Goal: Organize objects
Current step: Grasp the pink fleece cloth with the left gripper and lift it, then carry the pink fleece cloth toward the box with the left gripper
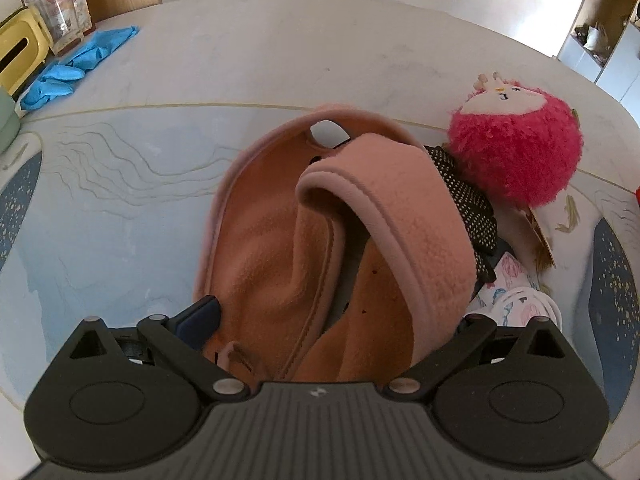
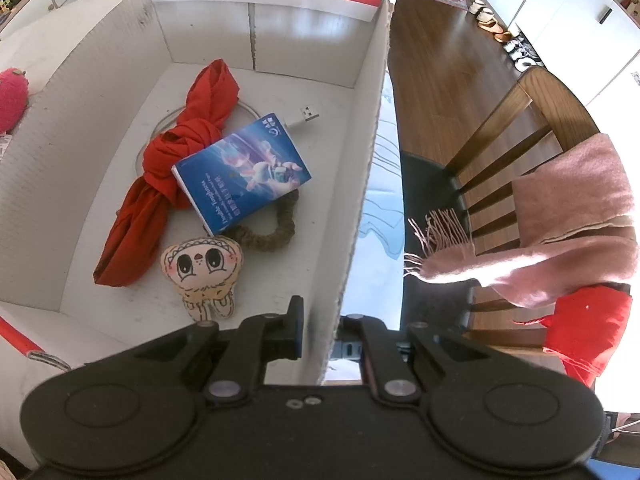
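In the left wrist view a pink fleece garment (image 1: 320, 240) lies crumpled between the wide-spread fingers of my left gripper (image 1: 320, 312); only the left fingertip (image 1: 202, 314) shows, touching the fabric edge. A pink-haired doll (image 1: 514, 148) lies to its right on the table. In the right wrist view my right gripper (image 2: 320, 336) is shut on the right wall of a white cardboard box (image 2: 360, 184). Inside lie a red knotted cloth (image 2: 168, 164), a blue booklet (image 2: 244, 172), a small plush figure (image 2: 202, 270), a brown loop and a USB cable (image 2: 304, 116).
Blue gloves (image 1: 76, 66), a yellow box (image 1: 20, 52) and a glass (image 1: 60, 16) sit at the table's far left. A wooden chair (image 2: 520, 152) draped with a pink scarf (image 2: 560, 228) and red cloth (image 2: 588, 328) stands right of the box.
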Tool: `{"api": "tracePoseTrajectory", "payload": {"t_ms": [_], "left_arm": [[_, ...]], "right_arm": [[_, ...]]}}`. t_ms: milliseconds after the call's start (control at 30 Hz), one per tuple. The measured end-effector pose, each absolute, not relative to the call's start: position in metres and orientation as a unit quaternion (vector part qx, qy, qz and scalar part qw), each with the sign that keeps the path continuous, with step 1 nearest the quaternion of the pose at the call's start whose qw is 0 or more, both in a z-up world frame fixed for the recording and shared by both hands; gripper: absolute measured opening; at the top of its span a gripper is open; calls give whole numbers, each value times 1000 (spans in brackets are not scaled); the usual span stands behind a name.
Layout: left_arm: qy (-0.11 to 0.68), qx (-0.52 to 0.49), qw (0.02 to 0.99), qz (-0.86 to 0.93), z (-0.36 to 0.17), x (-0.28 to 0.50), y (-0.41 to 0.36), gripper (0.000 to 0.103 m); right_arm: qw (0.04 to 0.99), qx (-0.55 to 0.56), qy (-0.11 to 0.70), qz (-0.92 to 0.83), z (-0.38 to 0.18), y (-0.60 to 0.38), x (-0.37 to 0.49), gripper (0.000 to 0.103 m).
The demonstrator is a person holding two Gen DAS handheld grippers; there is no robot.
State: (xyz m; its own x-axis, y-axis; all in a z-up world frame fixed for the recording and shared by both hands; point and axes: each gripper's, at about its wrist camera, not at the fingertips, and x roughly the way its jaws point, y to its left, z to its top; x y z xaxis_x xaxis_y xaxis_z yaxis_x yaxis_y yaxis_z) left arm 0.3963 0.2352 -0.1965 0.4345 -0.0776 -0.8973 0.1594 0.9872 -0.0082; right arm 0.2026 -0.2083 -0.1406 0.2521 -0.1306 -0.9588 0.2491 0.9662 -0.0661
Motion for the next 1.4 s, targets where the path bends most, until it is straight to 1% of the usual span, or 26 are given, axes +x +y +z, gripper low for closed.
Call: {"api": "tracePoseTrajectory", "payload": {"t_ms": [133, 200, 267, 300, 367, 400, 433, 467, 533, 567, 667, 1000, 1400], "left_arm": [[524, 40, 848, -66, -197, 395, 234, 103], [521, 38, 850, -66, -197, 397, 236, 99], [513, 33, 855, -67, -194, 394, 236, 86], [509, 33, 857, -67, -193, 393, 237, 82], [506, 30, 860, -68, -190, 389, 237, 66], [504, 29, 860, -69, -188, 388, 238, 61], [503, 28, 861, -69, -187, 387, 238, 51], [501, 29, 862, -69, -185, 386, 238, 38], [497, 34, 864, -68, -181, 383, 238, 26], [495, 34, 866, -68, -179, 383, 239, 22], [484, 28, 872, -68, -170, 379, 243, 20], [458, 10, 883, -98, -125, 352, 236, 20], [405, 9, 890, -211, -67, 315, 168, 20]], "right_arm": [[790, 49, 599, -122, -141, -208, 202, 6], [791, 49, 598, -121, -141, -209, 202, 6], [791, 49, 598, -121, -141, -209, 202, 6], [791, 49, 598, -121, -141, -209, 202, 6], [791, 49, 598, -121, -141, -209, 202, 6], [791, 49, 598, -121, -141, -208, 202, 6], [791, 49, 598, -121, -141, -208, 202, 6], [791, 49, 598, -121, -141, -208, 202, 6], [791, 49, 598, -121, -141, -208, 202, 6], [791, 48, 598, -120, -141, -208, 202, 6], [793, 50, 596, -120, -140, -209, 202, 6], [796, 50, 592, -117, -140, -209, 200, 5], [801, 49, 586, -114, -141, -209, 198, 5]]}}
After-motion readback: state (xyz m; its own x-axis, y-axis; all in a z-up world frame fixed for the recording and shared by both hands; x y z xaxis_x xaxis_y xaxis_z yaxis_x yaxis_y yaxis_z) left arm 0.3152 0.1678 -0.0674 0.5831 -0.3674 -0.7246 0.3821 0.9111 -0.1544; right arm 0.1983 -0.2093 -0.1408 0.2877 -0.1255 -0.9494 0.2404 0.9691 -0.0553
